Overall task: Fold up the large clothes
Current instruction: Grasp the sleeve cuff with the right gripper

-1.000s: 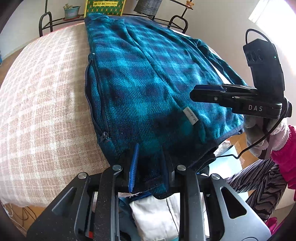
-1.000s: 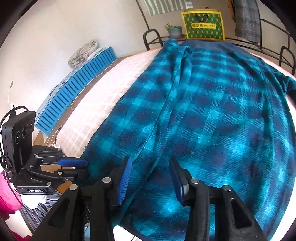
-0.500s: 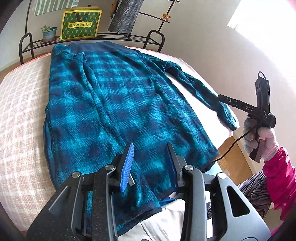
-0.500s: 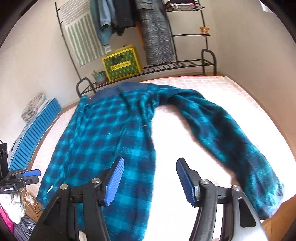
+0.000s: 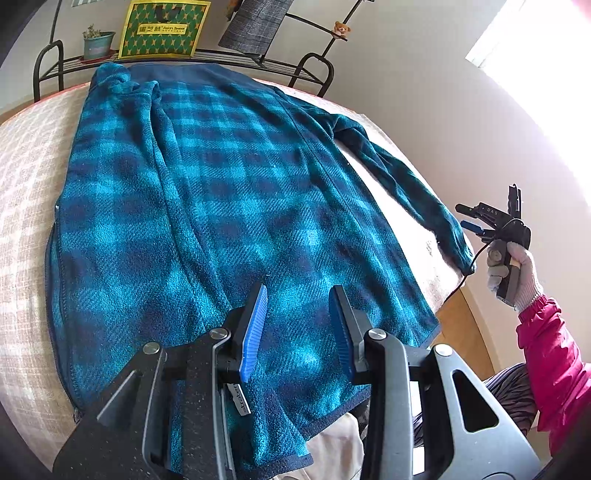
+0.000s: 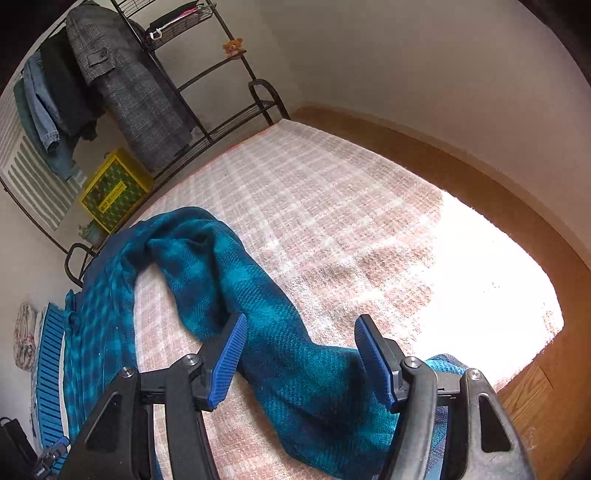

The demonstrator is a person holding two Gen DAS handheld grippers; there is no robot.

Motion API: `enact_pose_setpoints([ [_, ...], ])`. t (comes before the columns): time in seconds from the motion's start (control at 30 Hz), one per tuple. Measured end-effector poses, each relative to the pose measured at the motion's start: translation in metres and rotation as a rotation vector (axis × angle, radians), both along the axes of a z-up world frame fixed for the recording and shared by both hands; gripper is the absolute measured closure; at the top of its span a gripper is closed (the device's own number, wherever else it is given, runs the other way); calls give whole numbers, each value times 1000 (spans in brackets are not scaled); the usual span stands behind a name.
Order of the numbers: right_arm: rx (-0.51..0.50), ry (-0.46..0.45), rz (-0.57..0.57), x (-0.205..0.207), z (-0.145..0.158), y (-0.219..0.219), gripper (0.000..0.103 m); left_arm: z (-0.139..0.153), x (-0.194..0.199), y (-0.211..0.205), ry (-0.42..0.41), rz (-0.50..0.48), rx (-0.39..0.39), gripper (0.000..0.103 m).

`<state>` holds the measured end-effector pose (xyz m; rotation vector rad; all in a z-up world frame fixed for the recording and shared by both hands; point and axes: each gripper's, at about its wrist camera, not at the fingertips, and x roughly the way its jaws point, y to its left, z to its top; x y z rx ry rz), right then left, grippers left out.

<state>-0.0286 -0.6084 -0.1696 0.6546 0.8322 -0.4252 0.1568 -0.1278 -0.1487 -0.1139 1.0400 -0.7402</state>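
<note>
A teal plaid fleece jacket (image 5: 221,206) lies flat on the bed (image 5: 26,184), collar at the far end. My left gripper (image 5: 298,295) hovers over the near hem, open, nothing between its pads. The jacket's right sleeve (image 5: 417,192) runs down the bed's right edge. My right gripper (image 5: 467,218), held in a gloved hand (image 5: 517,269), is by the cuff. In the right wrist view the sleeve (image 6: 258,306) lies below and between the right gripper's (image 6: 302,325) jaws, which are opening; the pads do not press on it.
A metal rack stands beyond the bed with a yellow-green box (image 5: 164,27), a potted plant (image 5: 96,42) and a grey checked coat (image 6: 129,92). Wooden floor (image 6: 524,391) borders the bed's right side. A blue slatted panel (image 6: 51,350) lies on the left floor.
My left gripper let go of the hem, opened and drew back. My right gripper swung from the hem across to the right sleeve, rolling and widening as it went.
</note>
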Motion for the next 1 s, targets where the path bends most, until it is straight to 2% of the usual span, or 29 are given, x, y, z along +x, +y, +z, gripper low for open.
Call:
enact_pose_setpoints([
  [0.13,74,15,51,15,-16,4,39,-6,2,3,15,-1,-3,68],
  [0.2,127,8,24,16,-22,-1,39,-5,4,7,23,6,-19,68],
  [0.3,231,-68,-45,1,-23,-20,39,-4,5,13,29,21,-35,68],
  [0.4,257,-77,-136,-17,-26,-41,42,-6,5,17,38,24,-41,68],
  [0.5,208,4,-143,-19,-37,-41,47,-10,4,14,57,8,-36,68],
  [0.63,143,45,-28,-5,-38,-20,47,-11,-1,4,59,-29,-28,68],
  [0.73,26,113,75,8,-34,5,47,-8,-7,-3,39,-62,-26,68],
  [0.8,-23,170,98,14,-40,13,47,-8,-8,-6,37,-75,-25,68],
  [0.87,-23,175,95,14,-45,14,47,-10,-9,-7,45,-79,-23,68],
  [0.93,-14,167,103,13,-43,15,68,-12,-8,-7,52,-78,-17,68],
  [0.97,6,158,108,11,-42,14,85,-13,-8,-7,56,-77,-16,68],
  [1.0,13,151,103,9,-40,13,93,-14,-7,-7,60,-75,-16,68],
])
